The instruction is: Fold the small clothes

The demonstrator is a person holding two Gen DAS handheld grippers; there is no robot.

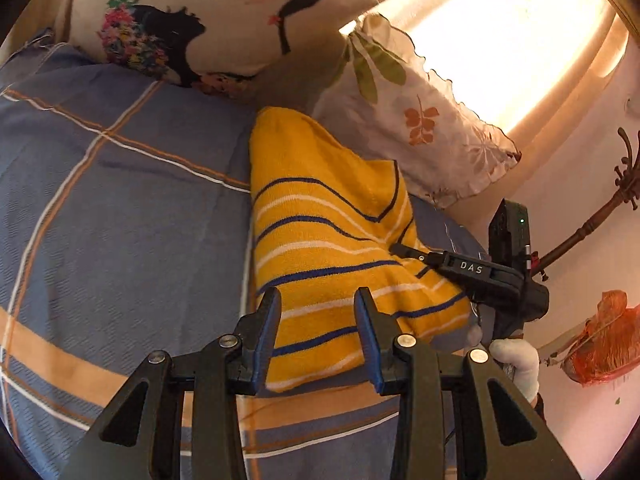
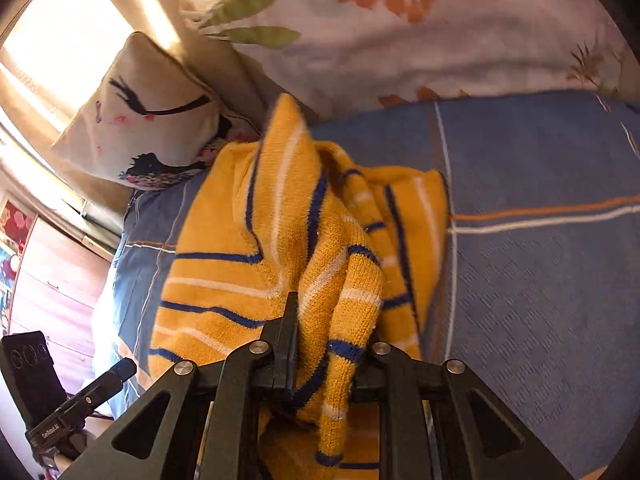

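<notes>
A yellow knitted sweater (image 1: 320,208) with blue and white stripes lies on the blue checked bedspread (image 1: 120,200). My left gripper (image 1: 318,316) hovers over the sweater's near hem, open, with nothing pinched between its blue pads. At the sweater's right side, my right gripper (image 1: 400,249) is shut on a fold, held by a white-gloved hand (image 1: 516,360). In the right wrist view the sweater (image 2: 240,280) is bunched and lifted between the jaws of the right gripper (image 2: 332,332), draping over and hiding one finger. The left gripper (image 2: 120,372) shows at the lower left.
Two pillows lean at the head of the bed: a cream one with a dark figure (image 1: 200,20) and a leaf-print one (image 1: 420,112). A dark coat stand (image 1: 580,236) and an orange bag (image 1: 600,340) are by the wall. A pink dresser (image 2: 52,280) stands beside the bed.
</notes>
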